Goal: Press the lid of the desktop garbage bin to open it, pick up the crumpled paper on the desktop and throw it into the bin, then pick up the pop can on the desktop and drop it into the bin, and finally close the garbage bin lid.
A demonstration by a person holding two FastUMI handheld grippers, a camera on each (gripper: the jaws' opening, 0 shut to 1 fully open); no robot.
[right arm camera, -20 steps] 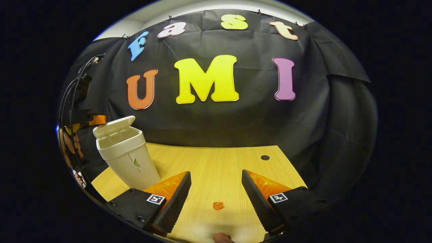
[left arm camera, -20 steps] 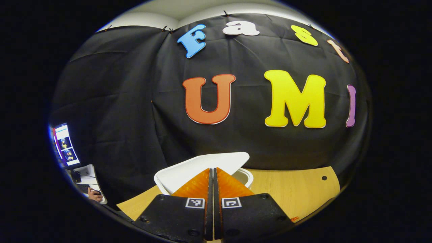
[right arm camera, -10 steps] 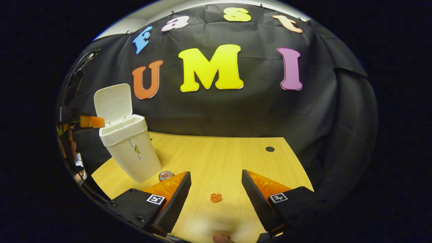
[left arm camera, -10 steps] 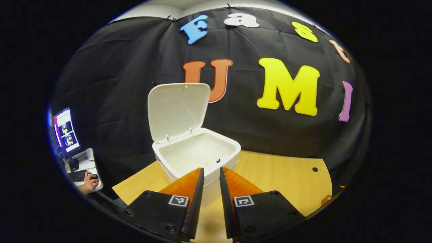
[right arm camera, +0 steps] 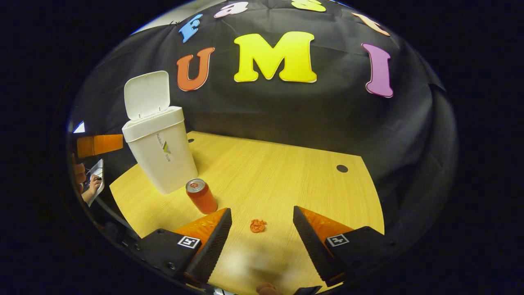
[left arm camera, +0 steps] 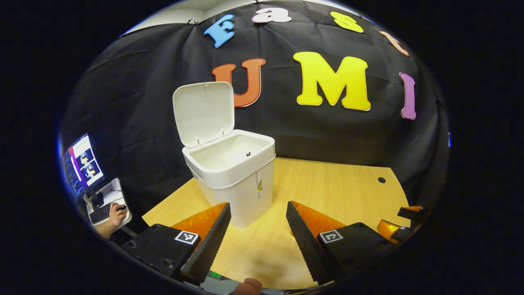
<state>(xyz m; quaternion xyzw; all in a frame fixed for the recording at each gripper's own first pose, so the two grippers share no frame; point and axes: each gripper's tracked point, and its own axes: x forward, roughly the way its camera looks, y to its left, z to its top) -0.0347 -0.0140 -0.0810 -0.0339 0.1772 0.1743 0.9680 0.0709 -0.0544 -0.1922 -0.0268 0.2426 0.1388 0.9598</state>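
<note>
Both hand-held grippers, my left and right, were spread apart and grasped nothing. Ahead stood the bin, lid raised; the crumpled paper lay between my right fingers, the pop can nearby.

White bin is standing upright ahead-left of the right gripper, its lid tipping up, open. Red pop can is standing just beyond its left finger. Small orange crumpled paper is lying between the fingers.
</note>
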